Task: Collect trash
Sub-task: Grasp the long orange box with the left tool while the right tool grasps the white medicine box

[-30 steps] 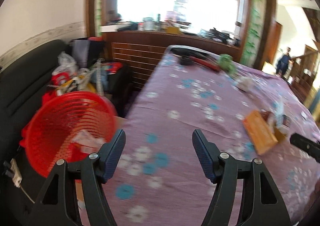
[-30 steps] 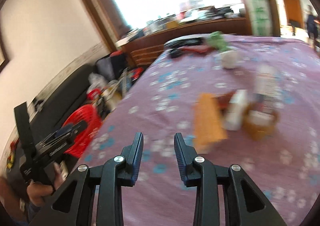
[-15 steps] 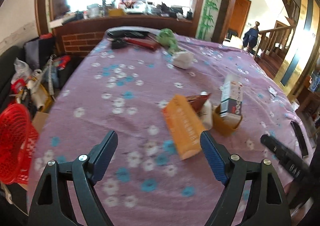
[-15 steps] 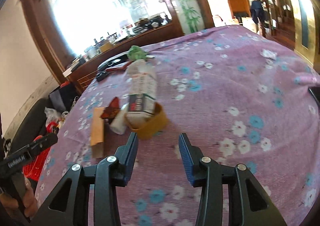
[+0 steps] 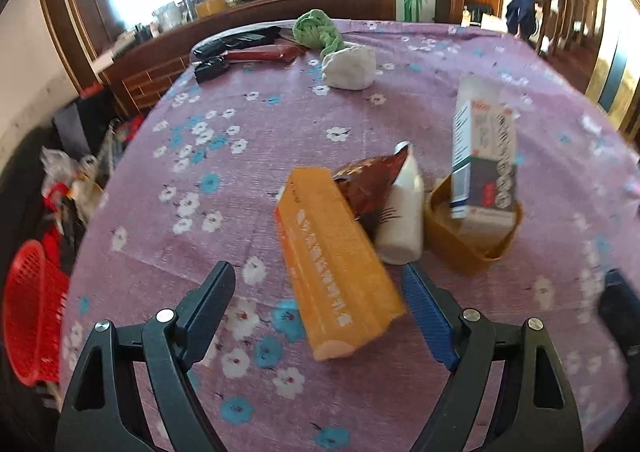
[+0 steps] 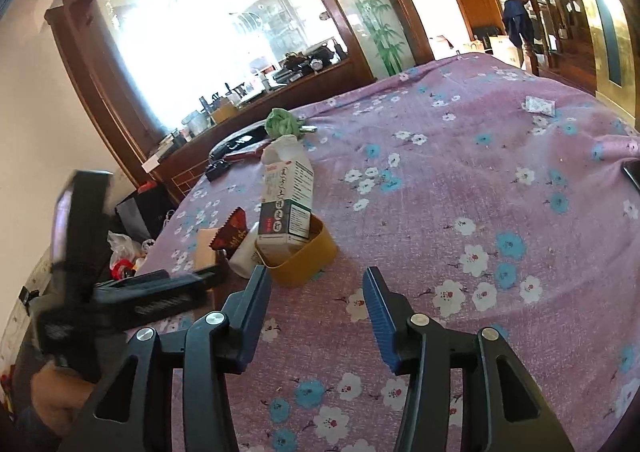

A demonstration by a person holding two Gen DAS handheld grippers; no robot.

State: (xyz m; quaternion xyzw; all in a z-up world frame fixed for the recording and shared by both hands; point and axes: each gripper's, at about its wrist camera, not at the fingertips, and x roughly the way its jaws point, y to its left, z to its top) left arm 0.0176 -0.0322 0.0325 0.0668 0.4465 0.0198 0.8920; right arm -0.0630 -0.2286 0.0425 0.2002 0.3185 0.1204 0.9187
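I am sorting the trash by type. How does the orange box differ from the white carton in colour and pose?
The orange box is plain orange with pale print; the white carton is white with a dark lower band. The orange box lies flat on the purple tablecloth; the white carton stands tilted inside the yellow tub. Both are long rectangular cardboard packs in the same pile.

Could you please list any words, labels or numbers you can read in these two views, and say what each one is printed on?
No text can be read for certain.
Orange box: a column of pale Chinese characters, blurred.
Carton: red and black Chinese print, too small.
Brown wrapper: gold characters, blurred.
Left gripper, seen from the right wrist: embossed lettering, smeared by motion.
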